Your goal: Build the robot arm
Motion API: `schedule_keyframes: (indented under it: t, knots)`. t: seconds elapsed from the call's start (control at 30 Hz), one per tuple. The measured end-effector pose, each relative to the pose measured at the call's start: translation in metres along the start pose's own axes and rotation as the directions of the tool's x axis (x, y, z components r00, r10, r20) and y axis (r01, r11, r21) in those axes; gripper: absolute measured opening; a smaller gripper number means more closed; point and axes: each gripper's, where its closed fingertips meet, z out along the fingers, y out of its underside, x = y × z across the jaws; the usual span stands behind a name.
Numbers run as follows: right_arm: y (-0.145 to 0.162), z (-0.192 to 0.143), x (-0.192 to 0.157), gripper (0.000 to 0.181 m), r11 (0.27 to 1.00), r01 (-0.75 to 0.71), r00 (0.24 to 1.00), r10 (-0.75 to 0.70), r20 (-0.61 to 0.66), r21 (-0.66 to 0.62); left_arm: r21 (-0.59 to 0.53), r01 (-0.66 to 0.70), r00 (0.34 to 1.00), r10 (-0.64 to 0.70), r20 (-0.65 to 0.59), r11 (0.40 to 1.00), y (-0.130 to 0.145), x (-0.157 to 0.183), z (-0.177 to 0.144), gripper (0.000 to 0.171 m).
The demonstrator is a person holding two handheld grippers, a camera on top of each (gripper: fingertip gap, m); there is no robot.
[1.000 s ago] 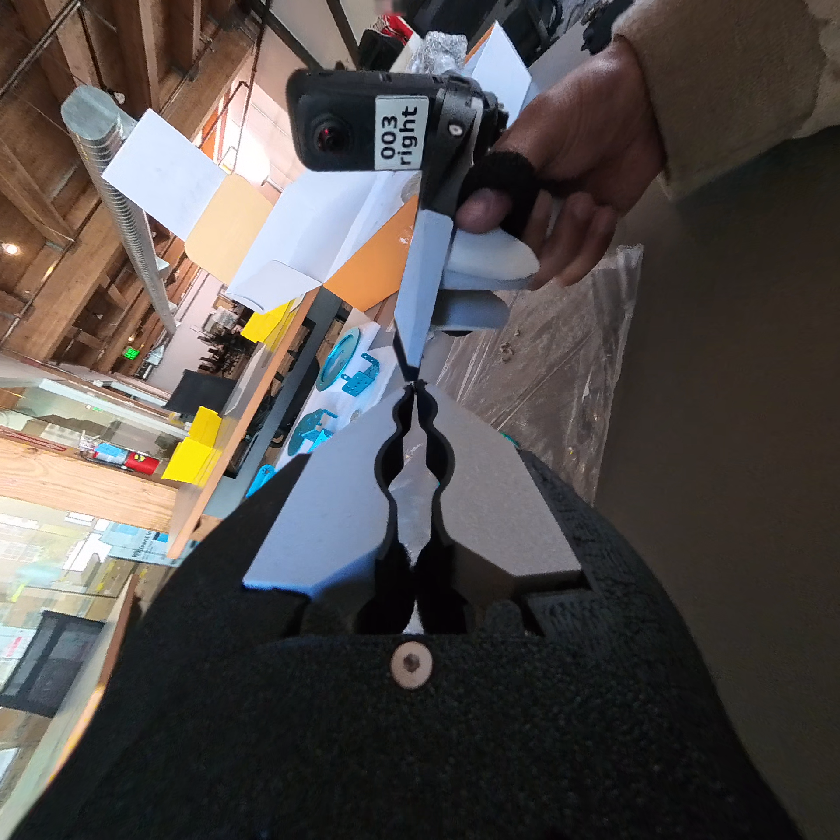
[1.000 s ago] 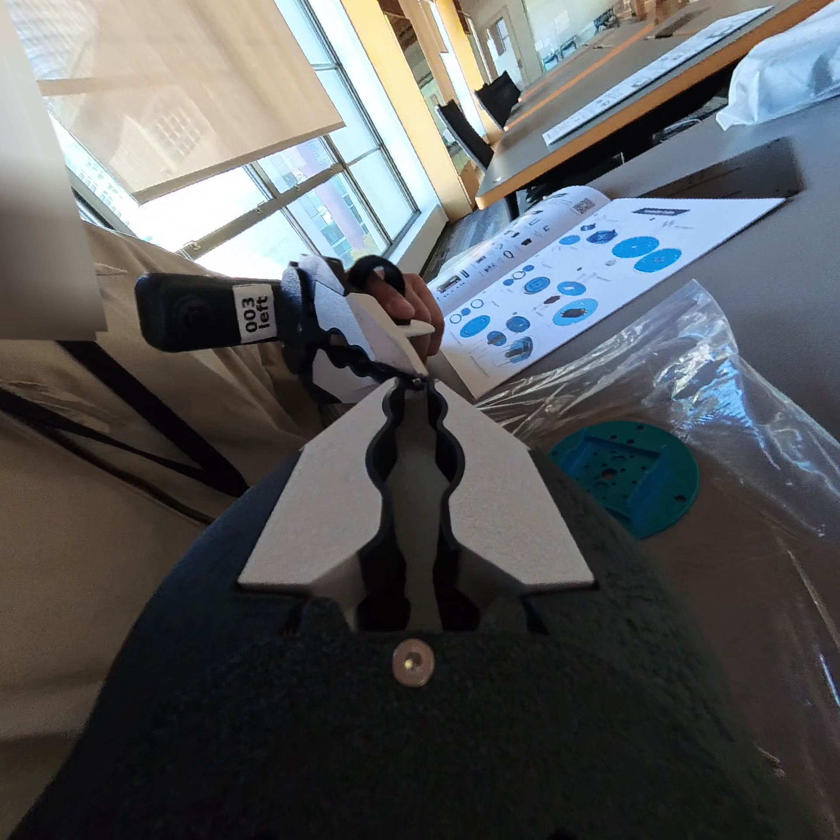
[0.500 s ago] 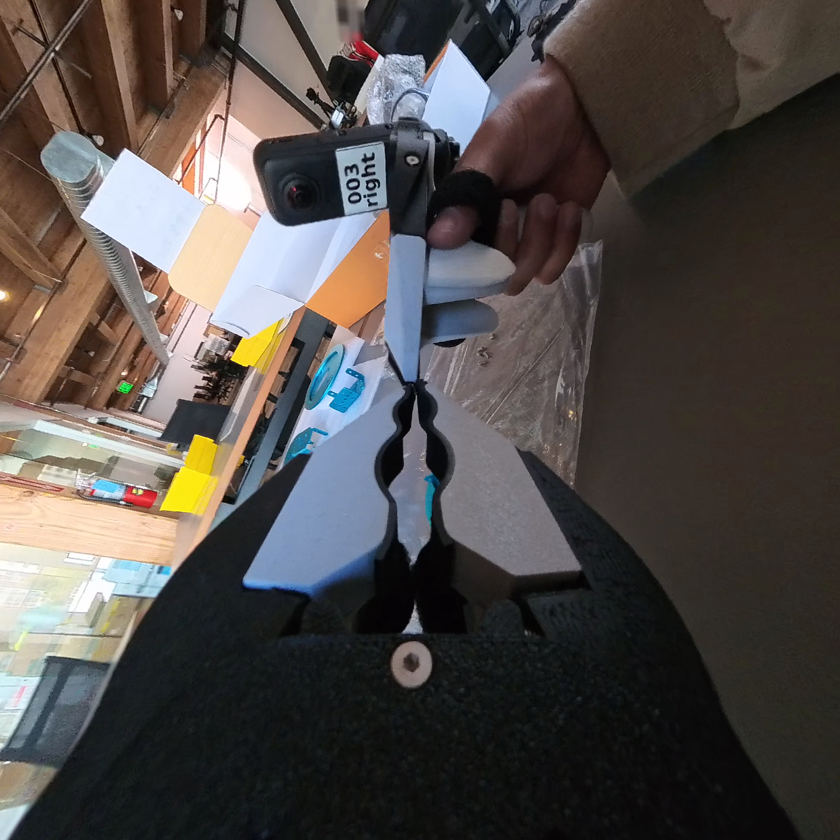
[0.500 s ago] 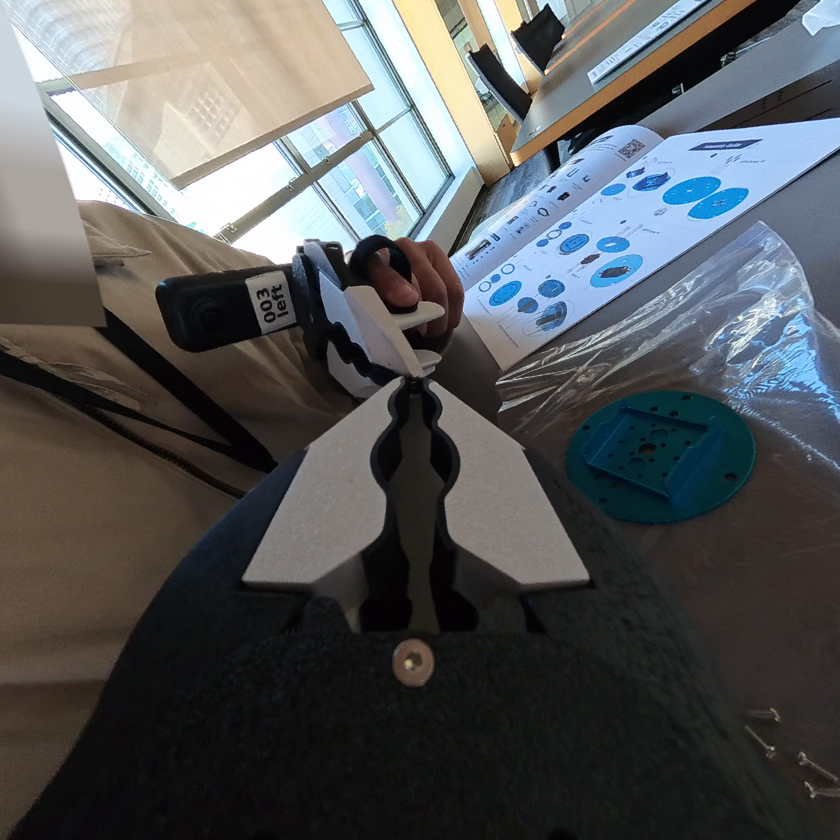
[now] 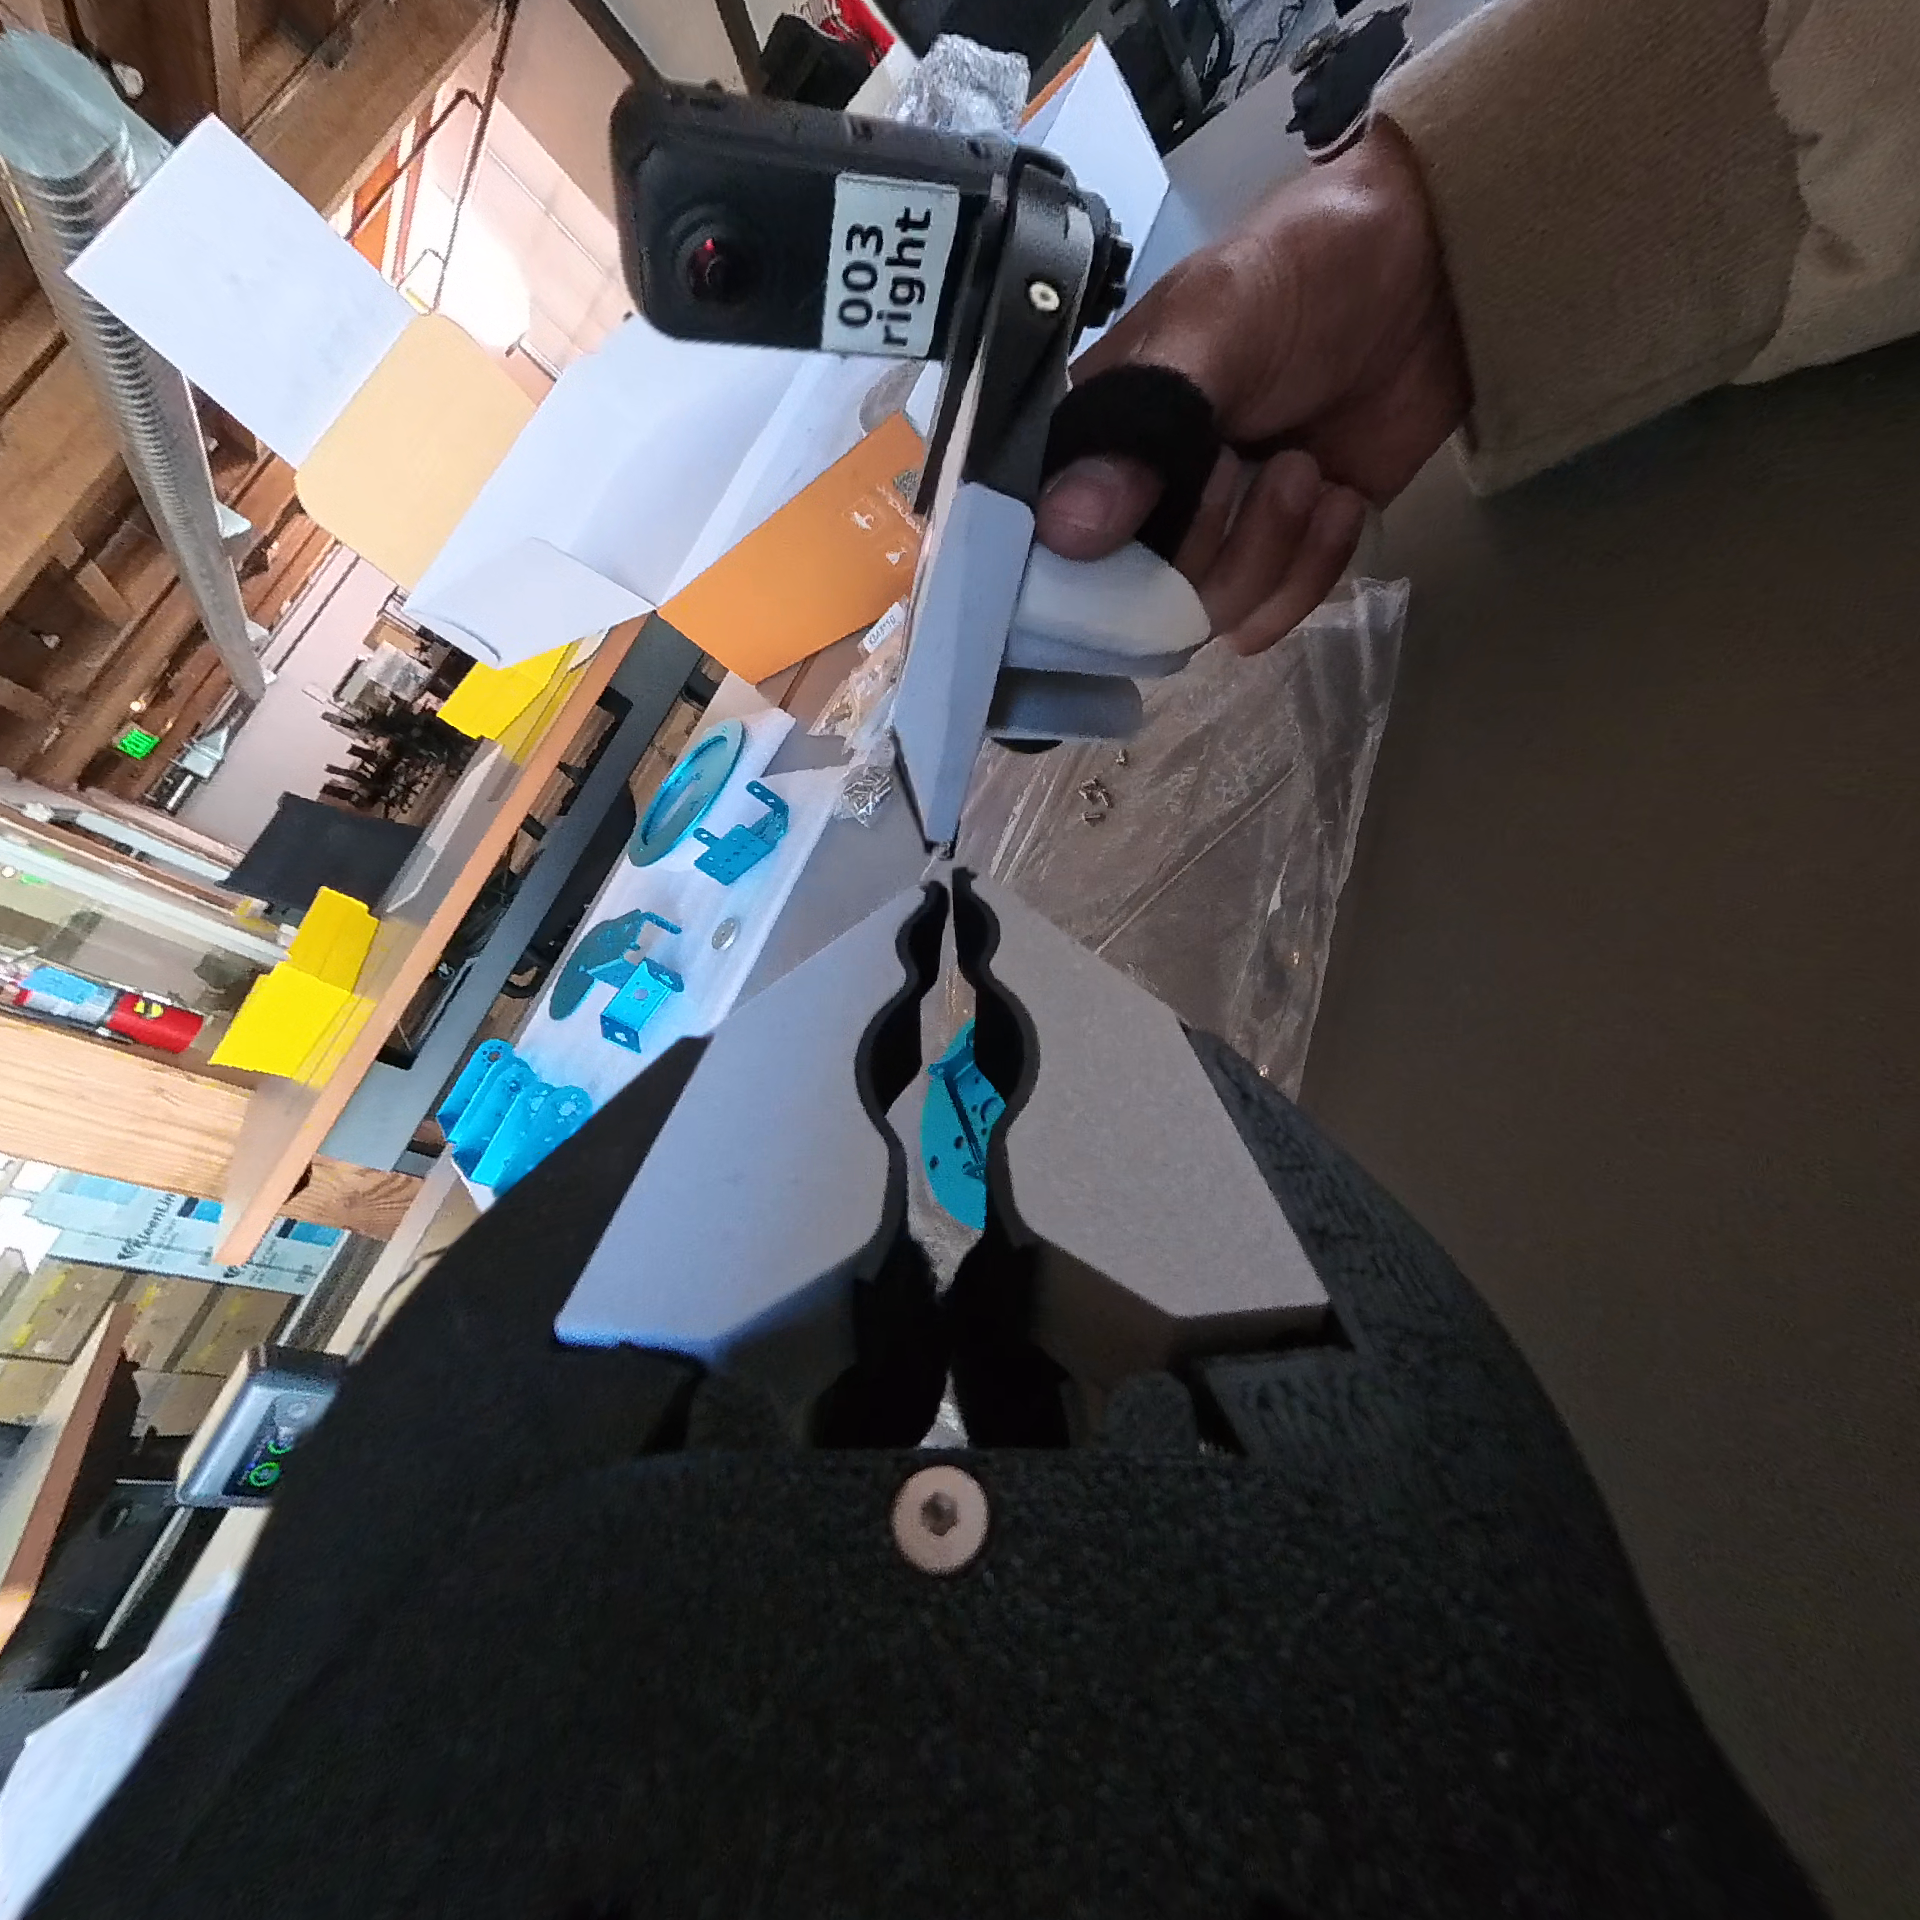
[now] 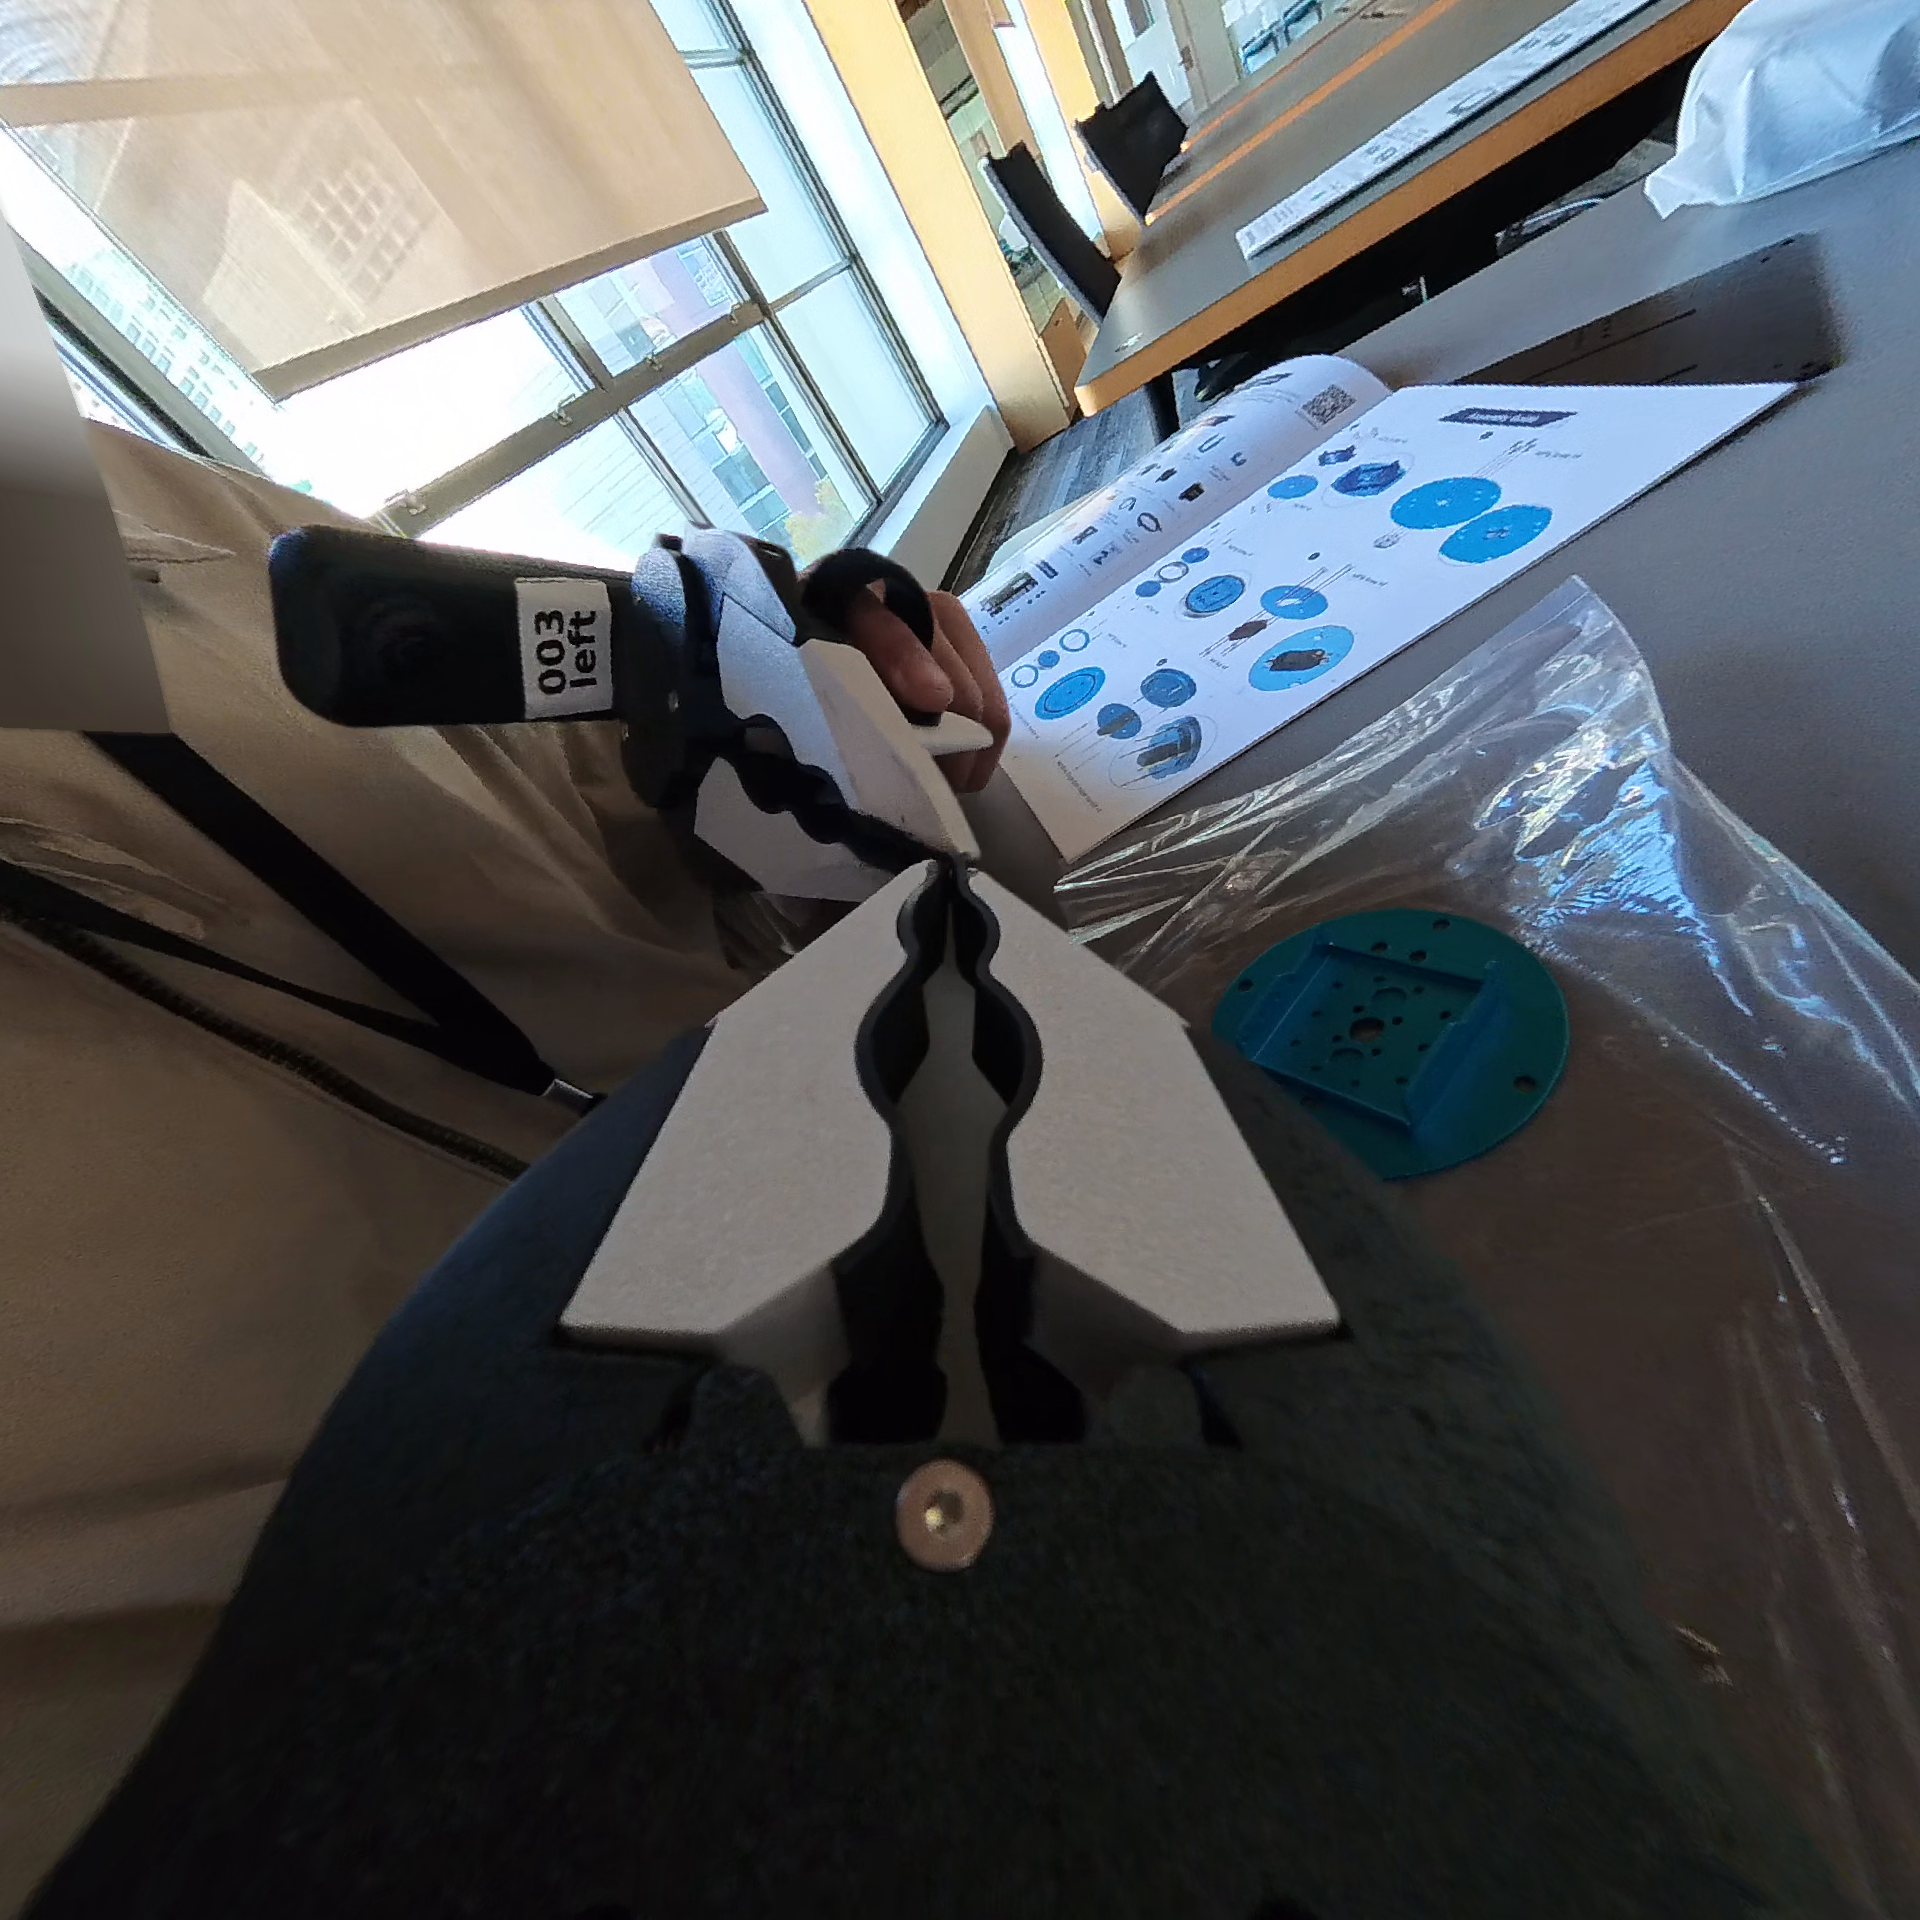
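**A:** So both claws are clenched with nothing in them. The left gripper (image 5: pixel 948 902) has its tips almost together, just a sliver of gap, and the right gripper (image 6: pixel 943 879) is pinched the same way. They meet tip to tip, basically touching, up above the table (image 6: pixel 1195 1455).

**B:** What's nearest them?

**A:** Just right of the right claw there's a teal round plate (image 6: pixel 1392 1039) with a U-bracket on it, lying flat on a clear plastic bag (image 6: pixel 1621 852). Beyond the bag, an open instruction booklet (image 6: pixel 1351 561). Through the left claw's fingers you glimpse that same plate (image 5: pixel 961 1132). Loose screws (image 5: pixel 1096 805) sit on the bag just past its tips, and more blue brackets (image 5: pixel 623 987) lie off to its left.
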Motion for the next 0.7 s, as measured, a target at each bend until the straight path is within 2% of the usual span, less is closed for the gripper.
schedule_keyframes:
  t: [0.23,0.3,0.37,0.4,0.43,0.47,0.53,0.6,0.7]
  knots:
    - [-0.001,-0.002,0.016,0.000,0.997,0.076,0.988,-0.078,-0.137,-0.024,-0.040,0.078,0.997,-0.078,-0.003,0.996,0.012,0.000,0.005,0.001]
    - [0.001,-0.002,0.019,0.000,0.995,0.092,0.982,-0.098,-0.164,-0.041,-0.065,0.154,0.987,-0.156,-0.029,0.986,0.019,0.003,0.009,0.003]
    - [0.001,-0.002,0.021,0.000,0.989,0.136,0.969,-0.144,-0.198,-0.054,-0.095,0.314,0.945,-0.321,-0.067,0.945,0.027,0.003,0.013,0.003]
    - [0.000,-0.003,0.022,0.000,0.983,0.172,0.958,-0.182,-0.223,-0.065,-0.108,0.426,0.891,-0.438,-0.121,0.898,0.029,0.007,0.015,0.005]
    - [-0.001,-0.004,0.025,0.000,0.973,0.216,0.937,-0.231,-0.262,-0.083,-0.122,0.545,0.808,-0.558,-0.187,0.830,0.028,0.009,0.015,0.013]
    - [-0.001,-0.005,0.027,0.000,0.959,0.262,0.913,-0.283,-0.293,-0.108,-0.133,0.661,0.696,-0.670,-0.257,0.738,0.024,0.010,0.015,0.016]
    - [-0.004,-0.006,0.028,0.000,0.924,0.357,0.861,-0.382,-0.335,-0.137,-0.127,0.855,0.418,-0.814,-0.404,0.503,0.007,0.000,0.008,0.020]
    - [-0.008,-0.006,0.027,0.000,0.887,0.439,0.809,-0.461,-0.366,-0.146,-0.143,0.942,0.203,-0.857,-0.474,0.303,0.004,-0.014,0.005,0.022]
    - [-0.014,-0.005,0.020,0.000,0.845,0.516,0.762,-0.528,-0.376,-0.140,-0.199,0.974,-0.011,-0.848,-0.530,0.111,0.006,-0.022,0.005,0.022]
